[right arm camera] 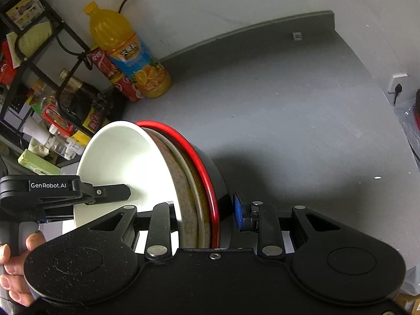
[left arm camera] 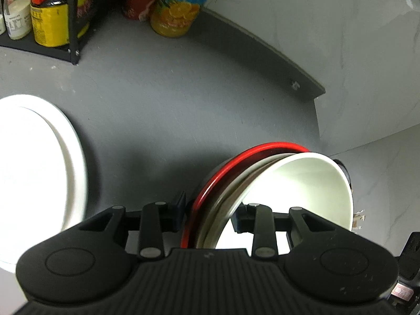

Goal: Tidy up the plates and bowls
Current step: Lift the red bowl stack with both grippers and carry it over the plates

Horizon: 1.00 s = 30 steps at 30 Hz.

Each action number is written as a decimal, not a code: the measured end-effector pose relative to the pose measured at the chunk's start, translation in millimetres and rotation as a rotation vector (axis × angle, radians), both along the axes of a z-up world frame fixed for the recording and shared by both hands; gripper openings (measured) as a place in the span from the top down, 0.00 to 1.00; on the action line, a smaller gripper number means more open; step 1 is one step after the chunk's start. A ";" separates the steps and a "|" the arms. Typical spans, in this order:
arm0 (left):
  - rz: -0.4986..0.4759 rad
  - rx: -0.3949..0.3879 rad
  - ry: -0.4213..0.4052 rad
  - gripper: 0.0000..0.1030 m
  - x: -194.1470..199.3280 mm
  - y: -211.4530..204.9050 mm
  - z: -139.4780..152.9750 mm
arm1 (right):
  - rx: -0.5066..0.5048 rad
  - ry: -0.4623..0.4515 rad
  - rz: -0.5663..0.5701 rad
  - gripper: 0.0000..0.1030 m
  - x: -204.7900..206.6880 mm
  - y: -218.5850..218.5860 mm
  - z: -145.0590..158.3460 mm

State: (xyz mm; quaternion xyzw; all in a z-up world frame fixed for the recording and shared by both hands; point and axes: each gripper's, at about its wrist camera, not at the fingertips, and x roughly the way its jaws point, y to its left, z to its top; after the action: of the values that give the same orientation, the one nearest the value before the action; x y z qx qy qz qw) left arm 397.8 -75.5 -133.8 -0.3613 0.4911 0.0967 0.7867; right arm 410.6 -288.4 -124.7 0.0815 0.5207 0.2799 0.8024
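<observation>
Bowl stack (left arm camera: 275, 183): nested bowls, held off the grey countertop (left arm camera: 183, 105) between your two grippers. Innermost is a white bowl (left arm camera: 302, 189), then a speckled beige one (right arm camera: 187, 210), outermost a black bowl with a red rim (right arm camera: 202, 162). The stack is tipped on edge in both views, its mouth facing right in the left wrist view and left in the right wrist view.

Your left gripper (left arm camera: 210, 211) straddles the rims on the near side. One blue-padded finger (left arm camera: 179, 204) sits outside the red rim, the other inside the white bowl, jaws drawn in on the stacked walls. It reads as a pinch on the stack.

Your right gripper (right arm camera: 207, 210) does the same on its side. Its blue pad (right arm camera: 240, 212) presses the black outer wall; the opposite finger is inside the white bowl, mostly hidden behind the rim. Again a pinch on the stack.

In the right wrist view, your left gripper's arm (right arm camera: 65, 191) reaches into the white bowl from the left, and your hand (right arm camera: 18, 270) grips its handle at the lower left.

Surroundings: a white plate (left arm camera: 39, 170) lies flat on the countertop, well left of the stack. An orange juice bottle (right arm camera: 131, 55) and a red can (right arm camera: 118, 78) stand at the back by the wall, beside a black wire rack (left arm camera: 73, 26) crowded with bottles and jars.
</observation>
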 end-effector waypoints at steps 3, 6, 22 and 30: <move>0.004 -0.002 -0.011 0.68 -6.6 13.7 6.6 | 0.006 -0.004 -0.013 0.72 -4.9 12.5 7.0; -0.005 0.006 -0.020 0.68 -13.9 27.5 14.4 | 0.016 -0.011 -0.021 0.72 -11.0 25.1 14.6; -0.018 0.014 -0.038 0.68 -45.4 95.8 25.7 | 0.015 -0.022 -0.050 0.72 -40.4 92.2 33.5; -0.019 0.010 -0.035 0.68 -60.4 128.2 23.7 | 0.010 -0.019 -0.053 0.72 -52.3 121.1 34.2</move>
State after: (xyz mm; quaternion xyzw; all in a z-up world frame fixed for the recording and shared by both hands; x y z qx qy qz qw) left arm 337.4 52.6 -110.1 -0.3544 0.4802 0.0854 0.7978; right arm 358.4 -167.3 -90.4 0.0968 0.5095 0.2619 0.8139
